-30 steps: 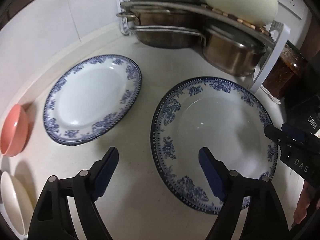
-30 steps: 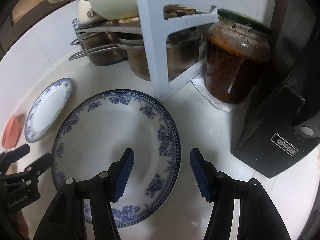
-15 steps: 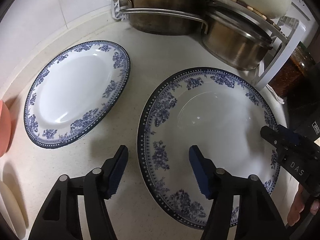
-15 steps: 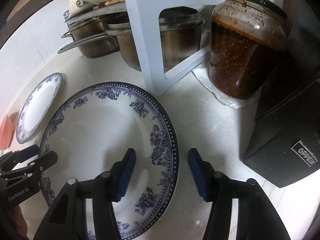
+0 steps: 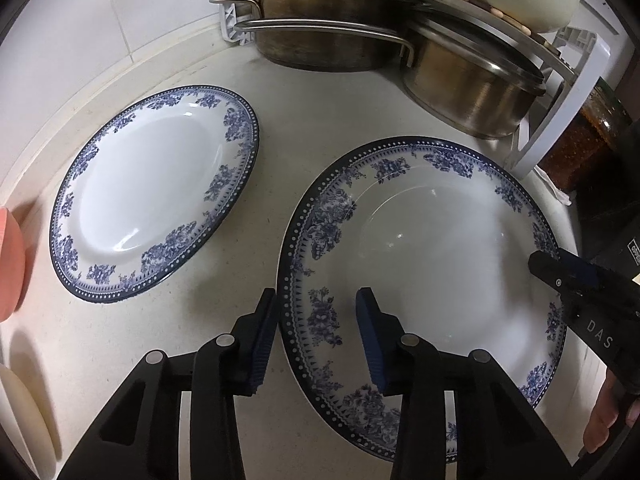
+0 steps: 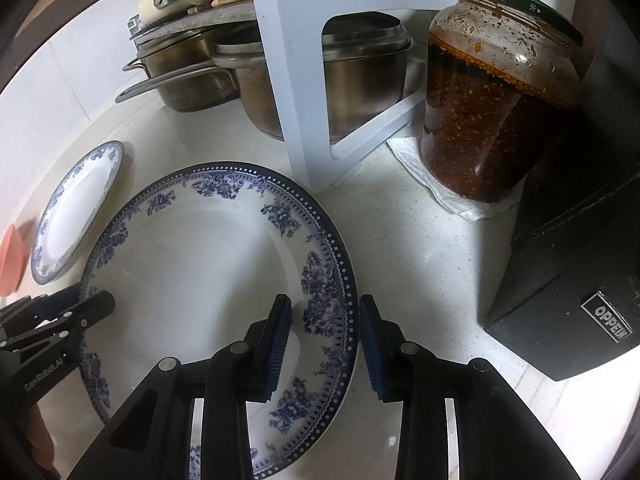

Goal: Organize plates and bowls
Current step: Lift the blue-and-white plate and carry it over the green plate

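Big plate (image 5: 424, 264) lies flat on the counter (image 5: 288, 120), face up, just in front of the white rack (image 6: 288, 80). It's round, so no real long axis; in both views it reads as an oval only from lens tilt.

Left gripper (image 5: 316, 336) is open, jaws straddling the plate's left rim: one finger outside over the counter, the other over the plate's inner face. Can't tell whether either pad touches the rim.

Right gripper (image 6: 324, 344) is open too, straddling the right rim the same way: left finger over the plate, right finger over bare counter. Contact not clear here either.

Small plate (image 5: 156, 192) sits flat to the left, face up, apart from the big one with a strip of counter between them. Pink bowl (image 5: 10, 264) is at the far left edge, past the small plate; a white bowl (image 5: 20, 412) is below it, mostly cut off.

Behind: steel pots (image 5: 460, 76) under the rack shelf, a jar (image 6: 492, 104) of red sauce on a paper towel right of the rack, a black box (image 6: 580, 280) marked OPPEIN beside it.
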{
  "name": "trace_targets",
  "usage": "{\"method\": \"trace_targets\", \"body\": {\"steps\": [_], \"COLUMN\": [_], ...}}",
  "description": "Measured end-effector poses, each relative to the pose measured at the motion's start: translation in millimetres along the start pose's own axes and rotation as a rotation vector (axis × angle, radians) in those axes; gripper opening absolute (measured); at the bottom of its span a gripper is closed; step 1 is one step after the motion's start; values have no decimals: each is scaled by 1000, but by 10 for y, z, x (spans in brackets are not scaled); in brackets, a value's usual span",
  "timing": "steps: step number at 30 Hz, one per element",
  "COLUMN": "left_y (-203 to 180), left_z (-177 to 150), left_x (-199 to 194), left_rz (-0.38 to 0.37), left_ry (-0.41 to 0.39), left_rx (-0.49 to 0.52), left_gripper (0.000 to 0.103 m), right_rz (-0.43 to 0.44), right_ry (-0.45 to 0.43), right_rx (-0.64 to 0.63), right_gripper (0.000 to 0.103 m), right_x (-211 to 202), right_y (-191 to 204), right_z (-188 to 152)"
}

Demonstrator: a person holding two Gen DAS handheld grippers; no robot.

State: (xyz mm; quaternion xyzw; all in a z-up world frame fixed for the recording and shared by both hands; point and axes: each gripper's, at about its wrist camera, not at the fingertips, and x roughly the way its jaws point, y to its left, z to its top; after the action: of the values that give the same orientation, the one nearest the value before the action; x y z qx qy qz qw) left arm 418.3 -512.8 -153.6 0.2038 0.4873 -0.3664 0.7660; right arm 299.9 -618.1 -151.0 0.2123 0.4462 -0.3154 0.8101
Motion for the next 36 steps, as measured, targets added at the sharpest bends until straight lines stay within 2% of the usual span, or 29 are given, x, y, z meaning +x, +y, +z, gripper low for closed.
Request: {"method": "trace_targets", "body": {"steps": [7,18,36], "left_y": [55,271,785], "left_z": [-137,-401,-1078], "left_x": [-131,-543,-1348], "left_rz": [-9,2,45], "left_ry": [-6,-50,-128], "left_rx": [-17,-76,-210], "left_gripper": [39,39,39], "right_rz": [-10,8,68], "right_ry": [-9,-39,-84], "right_rx": [-8,-40,-148], "right_gripper": [35,35,35], "right_x": [-83,-382,-1034], "right_y": [8,173,739], "right_z": [-77,-196,-580]}}
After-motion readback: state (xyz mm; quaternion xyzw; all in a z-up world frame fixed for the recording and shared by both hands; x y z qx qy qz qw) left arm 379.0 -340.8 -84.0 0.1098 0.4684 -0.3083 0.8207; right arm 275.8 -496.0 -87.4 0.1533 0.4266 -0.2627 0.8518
